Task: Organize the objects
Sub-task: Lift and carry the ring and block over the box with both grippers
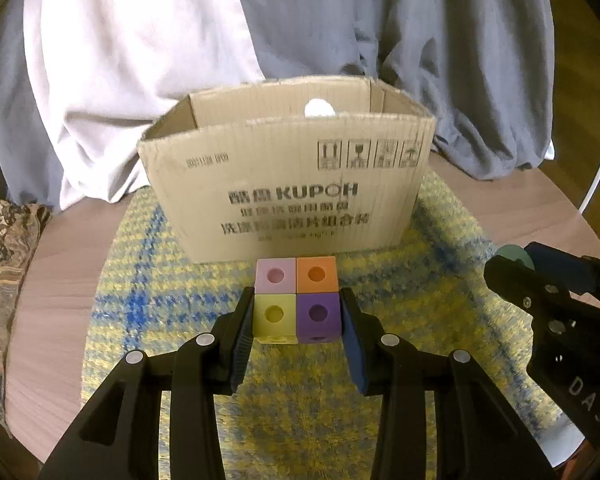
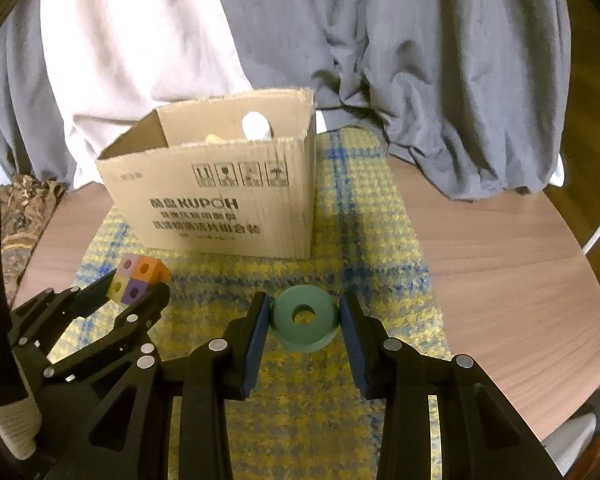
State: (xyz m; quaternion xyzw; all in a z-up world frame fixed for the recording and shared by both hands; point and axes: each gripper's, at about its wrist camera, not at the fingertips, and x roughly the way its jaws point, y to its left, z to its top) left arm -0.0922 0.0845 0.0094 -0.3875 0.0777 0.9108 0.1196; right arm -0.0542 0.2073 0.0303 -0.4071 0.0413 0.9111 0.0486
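Observation:
My left gripper [image 1: 298,312] is shut on a block of four joined cubes [image 1: 296,300], pink, orange, yellow and purple, held in front of an open cardboard box [image 1: 284,184]. The cube block [image 2: 138,280] and left gripper [image 2: 134,294] also show at the left of the right wrist view. My right gripper [image 2: 303,316] has its blue pads against both sides of a green ring [image 2: 304,318], above the mat. The box [image 2: 220,200] holds a white object [image 2: 256,126] and a pale one [image 2: 216,138].
A yellow and blue checked mat [image 2: 360,220] covers the round wooden table [image 2: 500,264]. Grey and white cloth [image 2: 420,60] hangs behind the box. A brown patterned cloth [image 1: 4,264] lies at the table's left edge. The right gripper's body [image 1: 560,312] shows at the right of the left wrist view.

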